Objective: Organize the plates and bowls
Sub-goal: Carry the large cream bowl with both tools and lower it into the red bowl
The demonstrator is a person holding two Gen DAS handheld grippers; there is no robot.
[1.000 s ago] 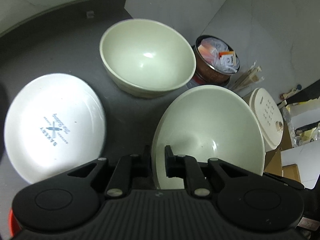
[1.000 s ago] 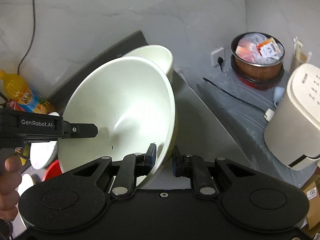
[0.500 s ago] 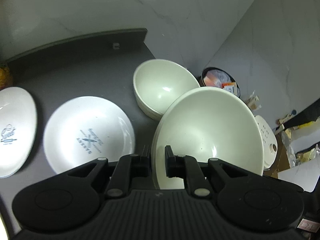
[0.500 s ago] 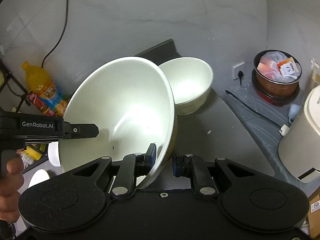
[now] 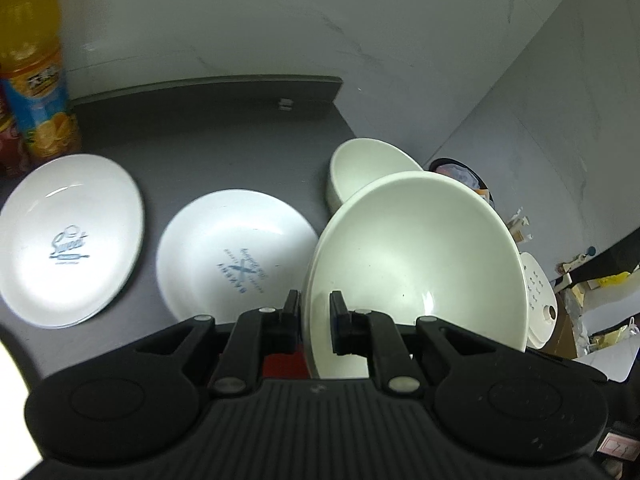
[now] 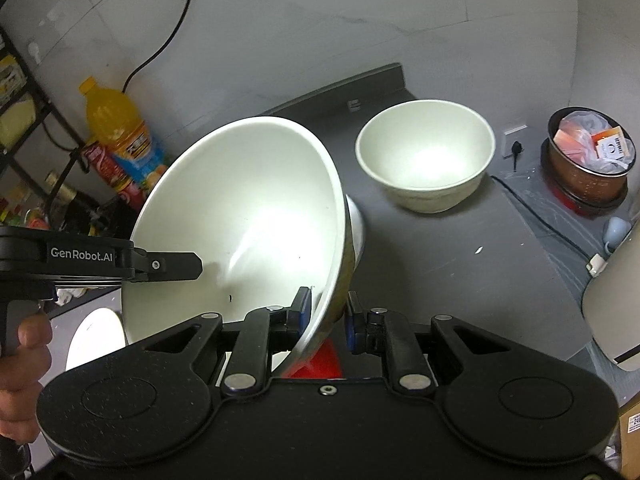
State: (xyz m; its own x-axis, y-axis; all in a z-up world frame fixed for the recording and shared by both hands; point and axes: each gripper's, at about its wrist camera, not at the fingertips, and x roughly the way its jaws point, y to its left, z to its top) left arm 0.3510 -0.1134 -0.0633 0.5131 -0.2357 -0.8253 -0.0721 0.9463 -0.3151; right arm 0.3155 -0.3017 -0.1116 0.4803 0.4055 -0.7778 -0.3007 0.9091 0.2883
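A large cream bowl (image 5: pixel 416 264) hangs tilted above the dark counter (image 5: pixel 208 140), held from two sides. My left gripper (image 5: pixel 315 312) is shut on its near rim. On the opposite rim of the same bowl (image 6: pixel 240 232), my right gripper (image 6: pixel 328 310) is shut too. The left gripper's finger (image 6: pixel 168 266) shows at the left of the right wrist view, with a hand (image 6: pixel 20 360) below it. A smaller cream bowl (image 6: pixel 424 156) stands upright on the counter beyond, also the bowl (image 5: pixel 368 172) behind the held one. Two white printed plates (image 5: pixel 68 240) (image 5: pixel 236 256) lie flat to the left.
An orange juice bottle (image 6: pixel 120 136) and other bottles stand by the wall at the left. A copper pot of packets (image 6: pixel 588 160) and a white appliance (image 6: pixel 612 300) sit lower to the right, past the counter edge. A black cable (image 6: pixel 532 208) runs there.
Both grippers have drawn back and risen with the large bowl, away from the smaller bowl. A second plate and the juice bottle have come into the left wrist view.
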